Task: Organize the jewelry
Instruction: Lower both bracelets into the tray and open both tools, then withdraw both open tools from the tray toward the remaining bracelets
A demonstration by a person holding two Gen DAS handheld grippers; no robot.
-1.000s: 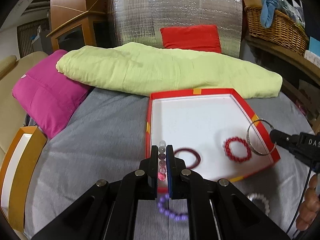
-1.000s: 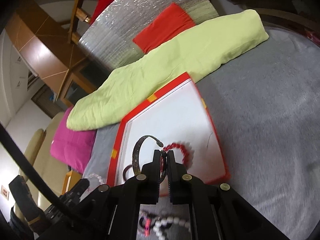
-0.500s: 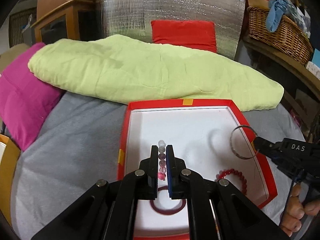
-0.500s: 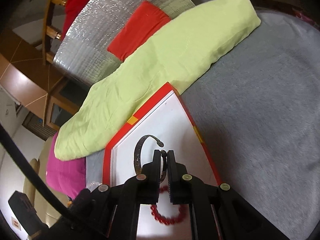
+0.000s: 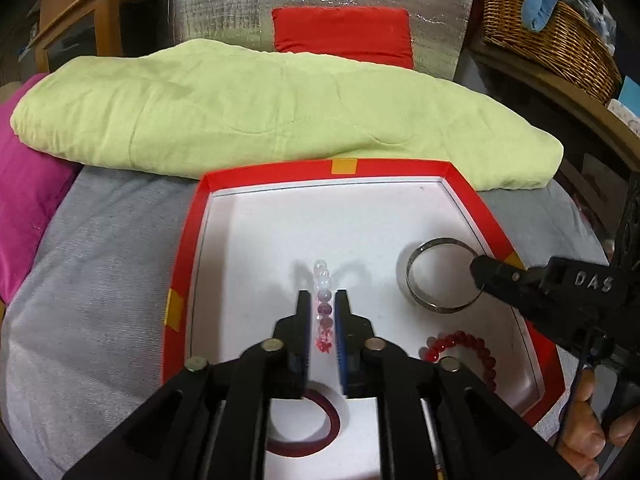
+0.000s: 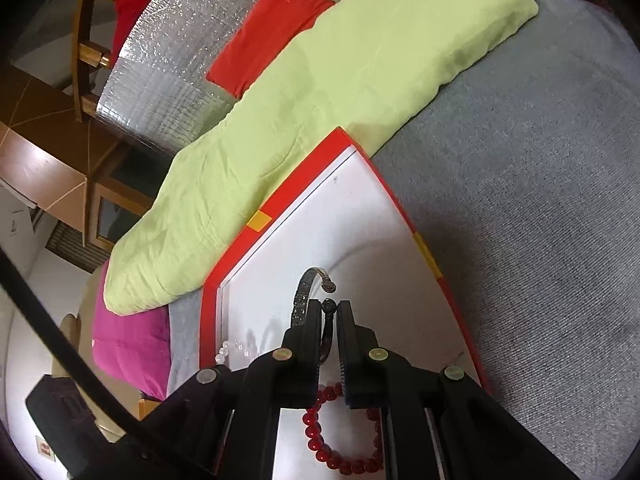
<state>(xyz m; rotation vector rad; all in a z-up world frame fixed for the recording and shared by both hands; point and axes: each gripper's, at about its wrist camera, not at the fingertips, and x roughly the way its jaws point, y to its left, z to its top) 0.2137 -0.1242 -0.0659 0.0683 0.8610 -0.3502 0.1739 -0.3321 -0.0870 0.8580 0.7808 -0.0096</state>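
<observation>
A red-rimmed white tray (image 5: 280,170) lies on the grey bedspread. My left gripper (image 5: 323,304) is low over its middle, jaws opening. A bracelet of clear, purple and pink beads (image 5: 322,276) stands edge-on between the pads, with thin gaps on both sides. At the right, my right gripper (image 5: 480,276) is at the rim of a silver bangle (image 5: 424,300). In the right wrist view that gripper (image 6: 330,312) is opening too, and the bangle (image 6: 304,300) stays between its pads, leaning on the left finger. A red bead bracelet (image 5: 468,340) and a dark red band (image 5: 332,424) lie in the tray.
A folded light green blanket (image 5: 260,108) lies right behind the tray. A magenta pillow (image 5: 24,184) is at the left and a wicker basket (image 5: 552,28) on a shelf at the right. A person's fingers (image 5: 588,436) hold the right gripper. Bare grey bedspread (image 6: 540,240) stretches right of the tray.
Both grippers have come forward and down over the tray with their pieces. Both pairs of jaws, tight before, now stand a little apart around the bead bracelet and the bangle.
</observation>
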